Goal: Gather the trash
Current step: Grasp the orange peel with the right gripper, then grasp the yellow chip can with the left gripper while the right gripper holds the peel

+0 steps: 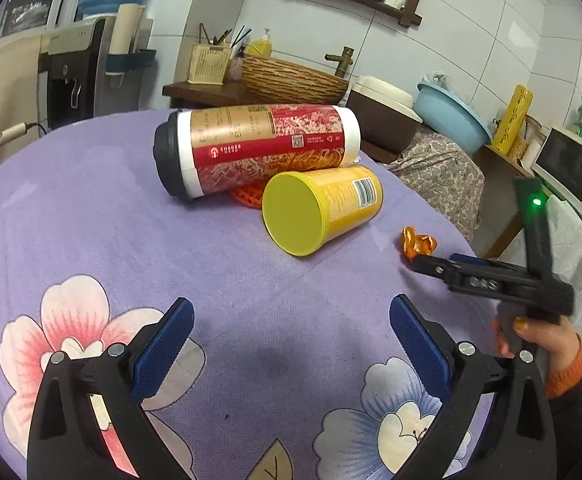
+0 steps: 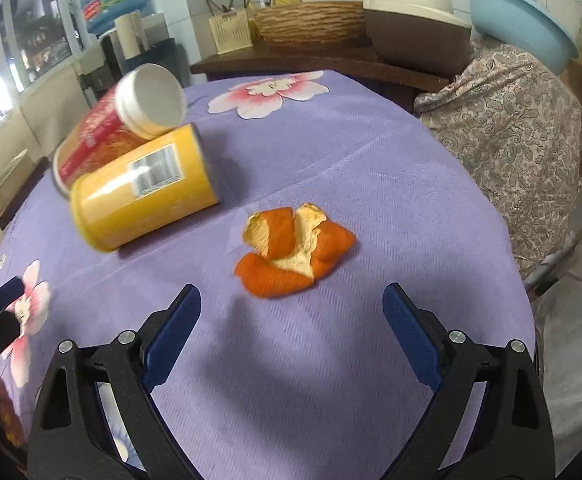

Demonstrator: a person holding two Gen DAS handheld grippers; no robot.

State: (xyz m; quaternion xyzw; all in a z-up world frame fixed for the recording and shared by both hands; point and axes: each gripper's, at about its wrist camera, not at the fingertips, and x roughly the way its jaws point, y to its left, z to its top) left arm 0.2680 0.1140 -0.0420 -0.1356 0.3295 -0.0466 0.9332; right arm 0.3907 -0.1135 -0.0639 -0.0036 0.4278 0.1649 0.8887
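The orange peel [image 2: 295, 254] lies on the purple flowered tablecloth [image 2: 331, 152] just ahead of the right gripper [image 2: 291, 316], whose blue-padded fingers stand wide apart with nothing between them. The peel is a curled, splayed scrap, inner pith up, with no clear long axis.

2 containers lie on their sides left of it. The yellow cup [image 2: 139, 188] rests against the red and white tumbler [image 2: 119, 128]; the tumbler's white base faces the right wrist camera.

From the left wrist, the left gripper [image 1: 291, 332] hovers empty, fingers spread. Only here the tumbler's dark lid shows, pointing left, long axis across the table, and an orange mesh item [image 1: 247, 196] beneath it. The person's hand [image 1: 539, 340] shows here too
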